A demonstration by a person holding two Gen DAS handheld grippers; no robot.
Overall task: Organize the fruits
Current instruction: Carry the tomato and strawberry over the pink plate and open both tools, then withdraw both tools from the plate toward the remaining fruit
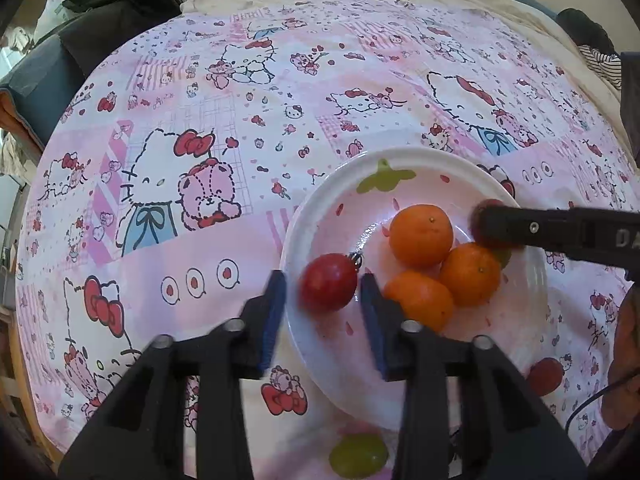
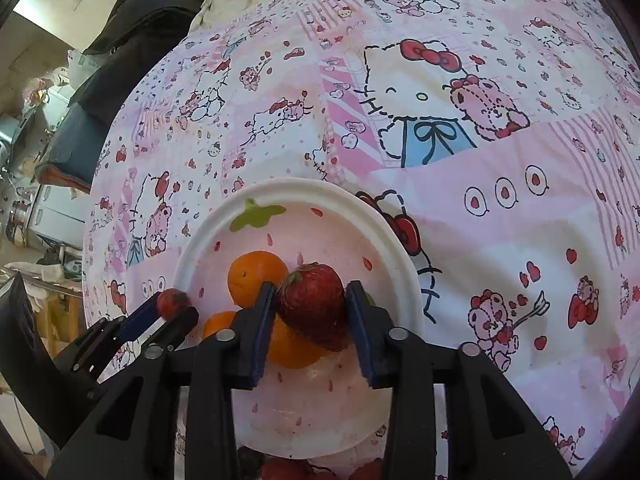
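Observation:
A white plate (image 1: pixel 316 208) with a strawberry print holds three oranges (image 1: pixel 421 235). My left gripper (image 1: pixel 323 286) is over the plate's near left rim with a red cherry tomato (image 1: pixel 329 282) between its blue pads; a small gap shows on each side. My right gripper (image 2: pixel 310 306) is shut on a large strawberry (image 2: pixel 314 304) and holds it above the oranges (image 2: pixel 256 278) on the plate (image 2: pixel 400 256). The right gripper also shows in the left wrist view (image 1: pixel 496 224), and the left gripper with the tomato in the right wrist view (image 2: pixel 172 304).
A green grape (image 1: pixel 359 455) and a red fruit (image 1: pixel 545 376) lie on the Hello Kitty cloth (image 1: pixel 200 160) near the plate. More strawberries (image 2: pixel 284 468) lie at the near edge. Dark clothing (image 1: pixel 120 4) sits at the far left.

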